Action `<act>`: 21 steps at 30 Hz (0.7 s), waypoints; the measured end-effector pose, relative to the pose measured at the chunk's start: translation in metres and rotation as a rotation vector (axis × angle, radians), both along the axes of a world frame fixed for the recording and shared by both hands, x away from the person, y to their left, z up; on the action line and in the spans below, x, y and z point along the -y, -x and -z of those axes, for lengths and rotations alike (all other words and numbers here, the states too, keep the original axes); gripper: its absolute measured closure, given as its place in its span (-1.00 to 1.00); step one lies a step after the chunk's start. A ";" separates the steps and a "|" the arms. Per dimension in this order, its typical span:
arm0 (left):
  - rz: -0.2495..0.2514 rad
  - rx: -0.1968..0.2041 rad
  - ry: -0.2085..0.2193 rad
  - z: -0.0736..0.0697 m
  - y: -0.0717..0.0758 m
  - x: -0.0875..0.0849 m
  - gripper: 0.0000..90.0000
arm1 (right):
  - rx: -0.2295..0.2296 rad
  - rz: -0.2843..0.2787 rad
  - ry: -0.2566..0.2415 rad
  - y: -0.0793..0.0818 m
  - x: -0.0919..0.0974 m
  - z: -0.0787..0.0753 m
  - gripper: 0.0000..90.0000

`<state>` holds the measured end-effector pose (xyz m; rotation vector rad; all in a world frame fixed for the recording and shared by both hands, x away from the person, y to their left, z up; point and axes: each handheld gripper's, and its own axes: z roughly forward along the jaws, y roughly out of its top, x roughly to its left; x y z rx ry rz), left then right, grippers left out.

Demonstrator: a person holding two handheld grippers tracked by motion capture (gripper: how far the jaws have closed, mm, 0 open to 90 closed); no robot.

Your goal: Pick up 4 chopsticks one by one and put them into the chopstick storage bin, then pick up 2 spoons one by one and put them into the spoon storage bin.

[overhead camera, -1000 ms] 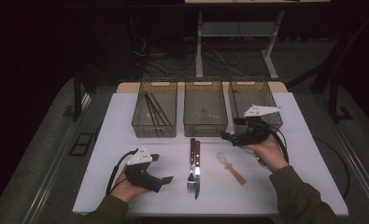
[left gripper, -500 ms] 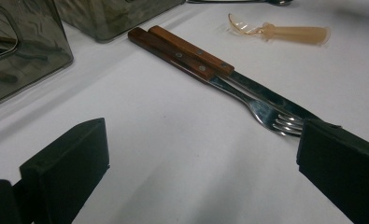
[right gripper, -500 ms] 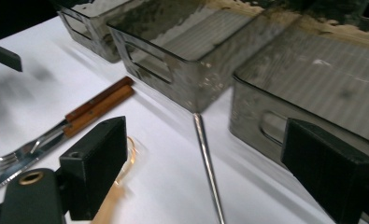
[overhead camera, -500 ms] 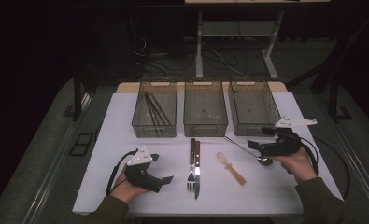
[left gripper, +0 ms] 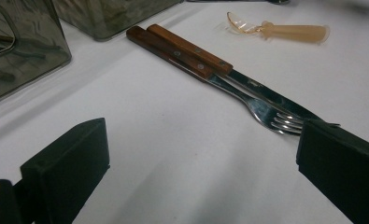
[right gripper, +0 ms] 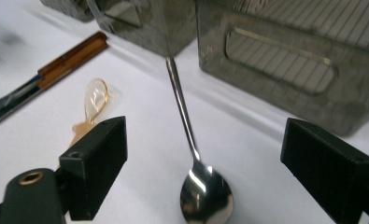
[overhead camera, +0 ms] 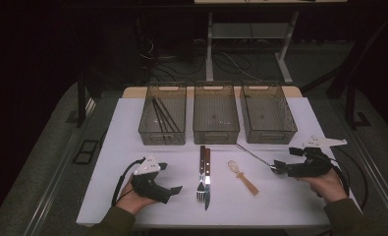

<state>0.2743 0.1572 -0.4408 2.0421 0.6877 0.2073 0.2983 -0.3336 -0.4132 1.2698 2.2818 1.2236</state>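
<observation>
A metal spoon [right gripper: 198, 172] lies on the white table, its bowl between the open jaws of my right gripper [overhead camera: 279, 167], its handle [overhead camera: 253, 153] pointing toward the bins. A fork [left gripper: 247, 100] and a knife [left gripper: 266, 93] with wooden handles lie side by side at the table's middle [overhead camera: 204, 174]. An amber plastic spoon [overhead camera: 242, 176] rests to their right. My left gripper [overhead camera: 174, 189] is open near the front left, resting on the table, with the fork tines just beyond its right jaw.
Three smoky clear bins stand in a row at the back: the left bin [overhead camera: 163, 119] holds dark chopsticks, the middle bin [overhead camera: 215, 118] and right bin [overhead camera: 267, 116] look empty. The table's front edge [overhead camera: 206, 223] is close to both hands.
My right gripper has come back from over the right bin to the table's right side and down, now open around the metal spoon's bowl. The left gripper has stayed put.
</observation>
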 end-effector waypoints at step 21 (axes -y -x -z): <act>-0.003 0.007 -0.002 -0.001 0.001 -0.001 -0.97 | -0.076 0.028 0.006 -0.005 0.004 0.017 -0.26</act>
